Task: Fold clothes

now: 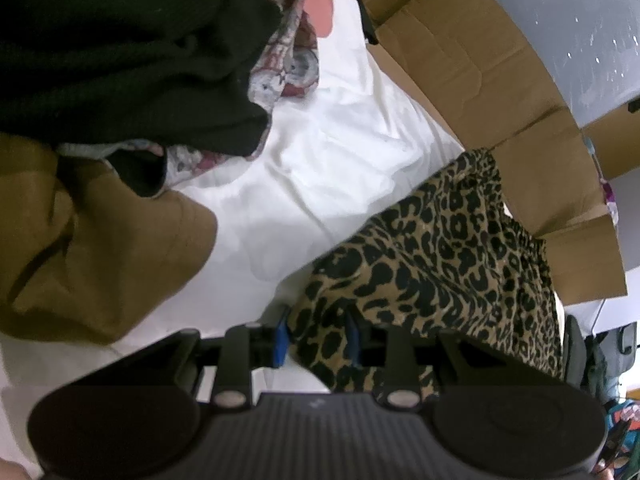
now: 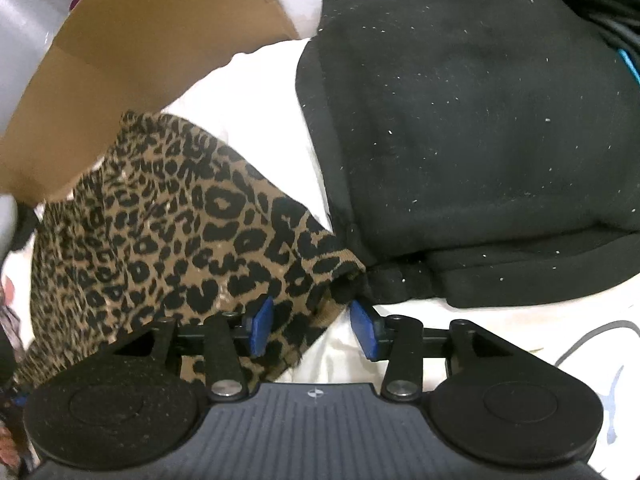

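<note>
Under my left wrist camera, the left tongs stand partly spread over the near edge of the leopard-print garment. Cloth lies between the blue pads, but I see no pinch; it looks loose there. Garment sits on the white bed sheet, toward the side where the cardboard box stands. A black garment and a tan garment crowd the sheet's other side, with a patterned cloth peeking out under the black one.

Risk, my judgement: with nothing clamped, any lift from here leaves the edge behind or drags only one layer, and the fold goes crooked. The far end bunches near the box flap and may snag.

From the right wrist camera, the right tongs are spread; one pad rests over the leopard corner, the other hangs over bare sheet. No grip. The leopard corner touches the hem of a black sweater, which lies just beside it.

Risk: closing here could catch the black hem with the leopard cloth and pull both.

Look of the piece: thin knit, tan with black spots, rumpled, gathered ridges at the far end, not yet squared or flat.
</note>
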Action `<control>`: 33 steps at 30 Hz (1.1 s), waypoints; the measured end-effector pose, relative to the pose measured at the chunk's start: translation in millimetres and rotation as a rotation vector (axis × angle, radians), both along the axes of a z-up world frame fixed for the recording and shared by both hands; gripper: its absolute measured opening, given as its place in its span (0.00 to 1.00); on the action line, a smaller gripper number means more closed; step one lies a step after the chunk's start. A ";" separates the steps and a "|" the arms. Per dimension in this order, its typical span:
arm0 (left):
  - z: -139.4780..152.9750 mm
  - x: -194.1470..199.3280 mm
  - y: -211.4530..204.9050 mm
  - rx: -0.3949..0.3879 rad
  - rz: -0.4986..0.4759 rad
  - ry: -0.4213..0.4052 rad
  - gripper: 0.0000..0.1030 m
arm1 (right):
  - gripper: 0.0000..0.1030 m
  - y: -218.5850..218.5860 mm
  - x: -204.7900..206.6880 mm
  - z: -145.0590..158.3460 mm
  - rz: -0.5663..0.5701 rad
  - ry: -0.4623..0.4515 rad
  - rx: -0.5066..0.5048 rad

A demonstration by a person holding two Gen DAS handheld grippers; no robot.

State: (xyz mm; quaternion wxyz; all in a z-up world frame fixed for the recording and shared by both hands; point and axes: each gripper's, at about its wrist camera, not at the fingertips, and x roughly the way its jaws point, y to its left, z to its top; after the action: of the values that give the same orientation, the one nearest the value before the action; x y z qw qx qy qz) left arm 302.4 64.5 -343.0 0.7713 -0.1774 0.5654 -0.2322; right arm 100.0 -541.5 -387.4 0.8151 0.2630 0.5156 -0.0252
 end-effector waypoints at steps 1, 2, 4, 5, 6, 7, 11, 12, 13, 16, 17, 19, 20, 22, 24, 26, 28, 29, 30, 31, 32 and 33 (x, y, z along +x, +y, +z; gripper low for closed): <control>-0.4 -0.3 -0.4 0.000 0.001 0.000 0.29 | 0.46 -0.8 -0.2 -0.5 -0.004 -0.005 0.010; -0.8 -0.7 -0.9 0.001 0.001 0.000 0.24 | 0.39 -1.4 -0.3 -0.8 -0.007 -0.009 0.016; -1.5 -1.2 -0.4 0.003 0.005 0.010 0.11 | 0.10 -2.3 0.0 -0.2 -0.010 -0.012 0.020; -1.9 -1.4 0.3 0.004 0.008 0.020 0.09 | 0.07 -3.2 0.5 0.8 -0.010 -0.014 0.025; -1.9 -1.8 1.1 0.005 0.010 0.027 0.07 | 0.01 -3.3 1.6 2.5 0.000 -0.014 0.020; -0.5 -2.9 2.4 0.005 0.010 0.028 0.05 | 0.01 -2.2 3.4 5.8 0.029 -0.016 -0.003; 6.9 -8.8 4.2 0.020 -0.004 0.020 0.04 | 0.00 -3.2 7.6 21.8 0.092 -0.030 -0.074; 8.2 -10.2 4.7 0.020 -0.003 0.021 0.04 | 0.00 -4.3 8.2 25.5 0.100 -0.031 -0.089; 9.3 -11.5 5.2 0.020 -0.002 0.021 0.04 | 0.00 -5.5 8.9 27.7 0.102 -0.030 -0.100; 3.6 -11.5 5.8 0.035 0.007 0.035 0.05 | 0.01 -7.4 10.5 21.4 0.074 0.003 -0.112; 0.5 -11.3 6.0 0.048 0.017 0.051 0.08 | 0.01 -4.8 11.4 17.8 0.072 0.028 -0.121; -2.0 -14.0 7.6 0.052 0.037 0.087 0.10 | 0.04 1.6 11.7 15.3 0.071 0.068 -0.138; -1.0 -17.9 7.6 0.042 0.034 0.097 0.12 | 0.05 4.2 10.6 16.1 0.071 0.078 -0.143; 3.3 -27.8 4.7 0.033 0.006 0.103 0.17 | 0.13 7.7 6.3 22.3 0.077 0.073 -0.138; 8.2 -37.9 0.3 0.026 -0.018 0.107 0.17 | 0.19 10.4 0.6 29.9 0.080 0.062 -0.135; 13.1 -47.6 -4.0 0.018 -0.040 0.112 0.17 | 0.20 13.5 -4.6 38.5 0.085 0.046 -0.129; 18.2 -55.3 -9.8 0.001 -0.054 0.122 0.17 | 0.20 18.4 -8.6 46.1 0.095 0.031 -0.120; 20.8 -59.1 -13.5 -0.007 -0.063 0.127 0.17 | 0.20 21.3 -10.3 49.6 0.102 0.024 -0.115; 23.2 -62.6 -18.1 -0.014 -0.077 0.128 0.17 | 0.20 24.2 -12.0 53.1 0.109 0.017 -0.110; 25.6 -66.1 -23.0 -0.020 -0.092 0.129 0.17 | 0.20 27.0 -13.7 56.5 0.115 0.009 -0.105; 27.6 -69.6 -29.1 -0.028 -0.111 0.130 0.17 | 0.20 30.2 -14.9 59.3 0.122 0.003 -0.099; 28.2 -72.6 -35.3 -0.037 -0.130 0.133 0.17 | 0.20 34.2 -15.3 60.7 0.132 -0.001 -0.090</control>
State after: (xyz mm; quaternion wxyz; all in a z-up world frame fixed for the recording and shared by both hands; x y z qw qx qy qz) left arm 229.8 29.2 -314.8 0.7119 -0.1696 0.6214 -0.2798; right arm 84.7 -507.3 -326.7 0.8261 0.1918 0.5298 0.0055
